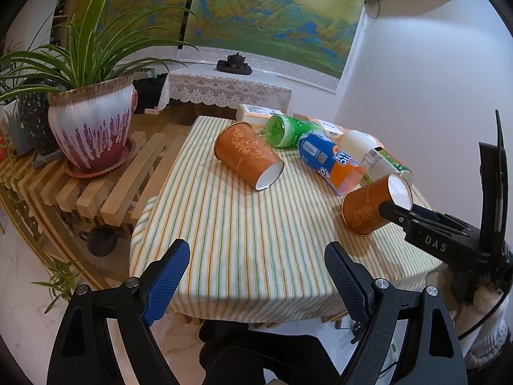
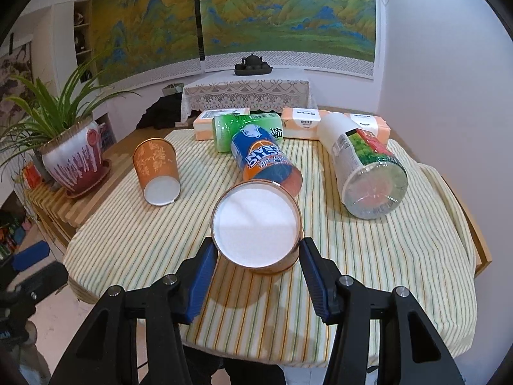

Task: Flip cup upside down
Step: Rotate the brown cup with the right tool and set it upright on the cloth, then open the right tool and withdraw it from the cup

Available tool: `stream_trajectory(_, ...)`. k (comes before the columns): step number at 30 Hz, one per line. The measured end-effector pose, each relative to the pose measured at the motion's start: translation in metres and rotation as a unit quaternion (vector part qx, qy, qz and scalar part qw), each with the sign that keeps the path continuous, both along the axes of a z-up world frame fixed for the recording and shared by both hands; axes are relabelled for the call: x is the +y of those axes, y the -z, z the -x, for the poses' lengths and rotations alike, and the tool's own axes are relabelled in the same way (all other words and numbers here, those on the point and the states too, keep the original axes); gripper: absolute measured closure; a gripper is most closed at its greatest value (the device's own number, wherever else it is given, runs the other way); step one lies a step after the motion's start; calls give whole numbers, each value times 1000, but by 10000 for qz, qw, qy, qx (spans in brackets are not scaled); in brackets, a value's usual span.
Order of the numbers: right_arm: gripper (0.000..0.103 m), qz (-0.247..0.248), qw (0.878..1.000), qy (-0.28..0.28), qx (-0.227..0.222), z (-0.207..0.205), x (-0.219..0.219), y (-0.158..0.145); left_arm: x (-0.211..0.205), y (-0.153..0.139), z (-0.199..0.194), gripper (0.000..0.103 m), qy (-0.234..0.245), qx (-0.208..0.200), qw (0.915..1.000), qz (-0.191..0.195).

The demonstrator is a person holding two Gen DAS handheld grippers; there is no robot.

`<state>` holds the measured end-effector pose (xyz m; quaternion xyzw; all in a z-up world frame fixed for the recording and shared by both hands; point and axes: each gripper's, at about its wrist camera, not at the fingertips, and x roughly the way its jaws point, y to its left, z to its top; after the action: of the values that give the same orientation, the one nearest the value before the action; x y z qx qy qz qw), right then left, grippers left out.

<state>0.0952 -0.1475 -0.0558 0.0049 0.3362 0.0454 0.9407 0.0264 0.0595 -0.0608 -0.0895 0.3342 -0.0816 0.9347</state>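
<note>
Two orange paper cups with a leaf pattern are in view. One cup [image 1: 248, 155] [image 2: 156, 170] lies on its side on the striped tablecloth, its white base toward me. My right gripper [image 2: 256, 250] [image 1: 389, 208] is shut on the other cup [image 2: 256, 226] [image 1: 373, 207] and holds it tilted just above the cloth, white base facing the camera. My left gripper [image 1: 256, 266] is open and empty over the near table edge, apart from both cups.
A blue-orange can [image 2: 264, 163], a green can [image 2: 243, 130], a clear labelled bottle [image 2: 365, 166] and tissue packs [image 2: 301, 122] lie at the back of the table [image 2: 128, 240]. A potted plant [image 1: 91, 128] stands on a slatted bench to the left.
</note>
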Motion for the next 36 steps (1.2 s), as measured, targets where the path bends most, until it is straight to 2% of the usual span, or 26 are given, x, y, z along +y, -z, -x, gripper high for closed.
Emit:
stream_trajectory(12, 57, -255, 9996, -9, 131, -30, -6, 12, 1, 1, -9, 15, -36, 2, 10000, -53)
stream_trajectory(20, 57, -402, 9992, -70, 23, -20, -10, 8, -11, -6, -10, 15, -14, -131, 9996, -253)
stream_trajectory(27, 55, -441, 9986, 23, -304, 11, -18, -4, -33, -28, -2, 15, -29, -640, 9963, -573)
stream_trajectory(33, 46, -368, 9956, 183, -846, 50, -23, -24, -49, -54, 11, 14, -165, -1270, 9890, -744)
stream_trajectory(36, 37, -253, 9933, 223, -1104, 67, -23, -34, -55, -65, 19, 10, -226, -1569, 9844, -767)
